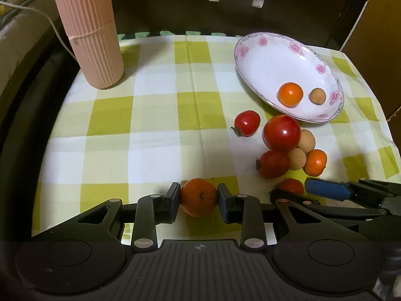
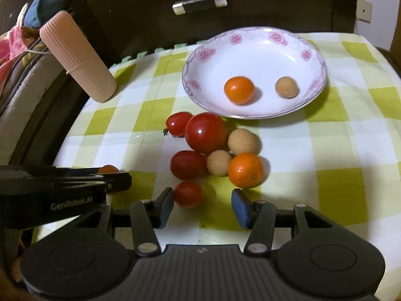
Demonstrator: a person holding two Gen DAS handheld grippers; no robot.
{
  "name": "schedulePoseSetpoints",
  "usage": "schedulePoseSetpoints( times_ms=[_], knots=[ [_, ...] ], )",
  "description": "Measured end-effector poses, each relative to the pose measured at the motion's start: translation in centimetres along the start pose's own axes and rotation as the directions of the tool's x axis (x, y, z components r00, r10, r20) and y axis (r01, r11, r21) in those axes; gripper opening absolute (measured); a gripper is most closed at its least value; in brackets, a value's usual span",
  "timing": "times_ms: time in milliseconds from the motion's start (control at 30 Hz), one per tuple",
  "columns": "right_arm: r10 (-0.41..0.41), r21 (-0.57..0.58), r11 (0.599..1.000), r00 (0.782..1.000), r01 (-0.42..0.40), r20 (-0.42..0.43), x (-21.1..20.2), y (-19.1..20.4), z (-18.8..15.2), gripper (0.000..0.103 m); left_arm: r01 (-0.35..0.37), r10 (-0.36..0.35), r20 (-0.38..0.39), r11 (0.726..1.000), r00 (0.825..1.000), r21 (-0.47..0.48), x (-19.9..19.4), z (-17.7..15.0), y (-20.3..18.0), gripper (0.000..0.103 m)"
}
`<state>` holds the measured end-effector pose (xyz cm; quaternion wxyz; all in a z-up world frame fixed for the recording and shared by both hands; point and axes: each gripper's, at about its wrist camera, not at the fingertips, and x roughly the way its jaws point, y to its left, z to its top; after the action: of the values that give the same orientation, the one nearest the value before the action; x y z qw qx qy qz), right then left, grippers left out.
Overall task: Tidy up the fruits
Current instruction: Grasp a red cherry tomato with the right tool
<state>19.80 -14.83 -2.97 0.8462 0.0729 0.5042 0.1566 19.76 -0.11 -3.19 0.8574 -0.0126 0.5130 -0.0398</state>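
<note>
- Left gripper point(image 1: 199, 202) pinches an orange point(image 1: 199, 197); lift it straight up, keeping the squeeze gentle.
- Right gripper point(image 2: 202, 207) is spread, a tomato point(image 2: 188, 195) just beside its left pad.
- Plate point(image 1: 253, 57) waits at 1 o'clock; clear the pile.

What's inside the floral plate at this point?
The floral plate holds two fruits, set apart: a small orange and a tan longan. The rest of its white bowl shows bare. Whatever lies under the plate is covered.
</note>
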Motion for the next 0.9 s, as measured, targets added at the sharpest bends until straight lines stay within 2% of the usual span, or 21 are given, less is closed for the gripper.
schedulePoseSetpoints(
  times_ms=[100, 267, 333, 700, 900],
  knots=[
    [-0.008, -0.034, 0.999, 1.000, 0.009, 0.016, 0.2, 0.6, 0.0, 0.050, 0.005, -0.005, -0.010, 1.000, 1.000, 0.001, 0.2, 0.0, 0.0, 0.040],
    [-0.029, -0.088, 0.996, 0.999, 0.031, 0.017, 0.4, 1.3, -0.1, 0.033, 0.010, -0.009, -0.014, 1.000, 1.000, 0.014, 0.3, -0.1, -0.3, 0.041],
    [-0.039, -0.098, 0.994, 0.999, 0.040, 0.012, 0.1, 1.2, -0.3, 0.031, 0.012, -0.011, -0.012, 1.000, 1.000, 0.015, 0.2, -0.1, -0.3, 0.041],
    [-0.061, -0.073, 0.995, 0.998, 0.061, 0.004, -2.8, -0.9, -2.0, 0.029, 0.034, -0.033, -0.012, 0.998, 0.999, 0.044, -0.3, -0.5, -0.9, 0.041],
    [-0.054, -0.072, 0.996, 0.998, 0.053, -0.015, -4.4, -0.9, -3.7, 0.029, 0.037, -0.037, -0.013, 0.999, 0.999, 0.036, -0.1, -0.5, -0.8, 0.046]
  ],
)
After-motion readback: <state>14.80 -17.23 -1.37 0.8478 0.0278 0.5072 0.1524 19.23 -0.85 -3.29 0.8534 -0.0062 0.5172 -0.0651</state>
